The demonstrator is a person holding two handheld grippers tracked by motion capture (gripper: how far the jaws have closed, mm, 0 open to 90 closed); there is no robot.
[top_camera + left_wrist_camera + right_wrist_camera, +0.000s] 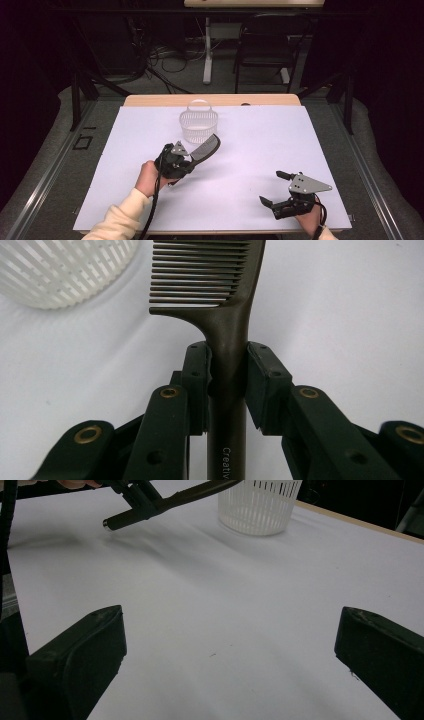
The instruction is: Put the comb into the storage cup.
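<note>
Left gripper (227,372) clamps comb (220,300); white basket (199,125) beside.

The comb (227,340) carries pale lettering on its handle, readable as "Creativ" before the frame cuts it off.

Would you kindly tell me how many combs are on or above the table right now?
1. The comb is clamped by its handle in the left gripper, its teeth end pointing toward the white basket. Whether another lies inside the basket cannot be told.
</note>
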